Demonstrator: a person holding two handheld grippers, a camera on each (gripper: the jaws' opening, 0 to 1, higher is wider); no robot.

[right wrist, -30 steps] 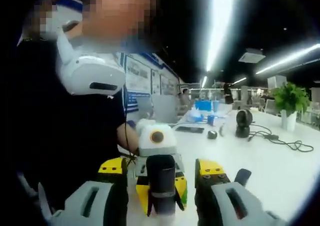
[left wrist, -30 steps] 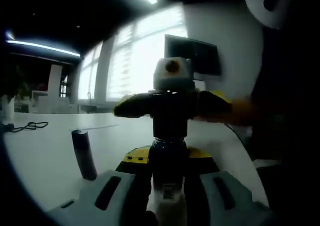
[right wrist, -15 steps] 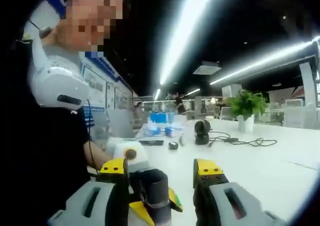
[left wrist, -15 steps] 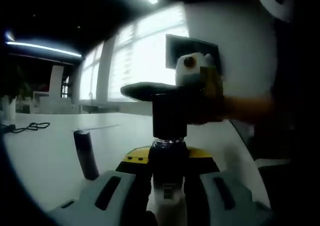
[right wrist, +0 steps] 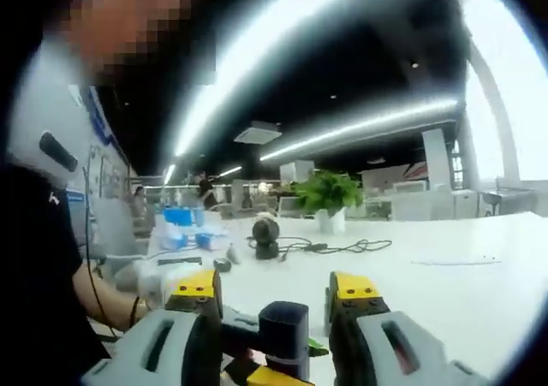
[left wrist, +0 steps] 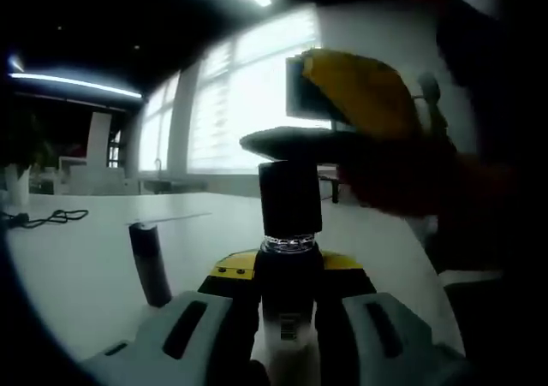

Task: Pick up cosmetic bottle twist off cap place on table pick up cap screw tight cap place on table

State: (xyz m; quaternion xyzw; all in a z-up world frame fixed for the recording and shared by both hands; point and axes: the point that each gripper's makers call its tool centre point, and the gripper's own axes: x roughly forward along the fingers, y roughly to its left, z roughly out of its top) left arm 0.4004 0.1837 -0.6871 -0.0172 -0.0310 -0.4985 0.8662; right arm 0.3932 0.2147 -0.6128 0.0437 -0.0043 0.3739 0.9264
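This is a large open-plan office or lab hall. Long strip lights [right wrist: 342,129] run across a dark ceiling, and a wide white bench [right wrist: 445,266] stretches away at the lower right of the right gripper view, carrying a potted plant [right wrist: 328,199], a small black device [right wrist: 266,235] and loose cables [right wrist: 342,247]. In the left gripper view, tall bright windows [left wrist: 231,103] and a dark monitor [left wrist: 300,95] fill the upper centre.

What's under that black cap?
Under the cap the bottle's neck shows, and lower down the bottle sits between the left gripper's jaws. The bottle's bottom is hidden by the gripper.
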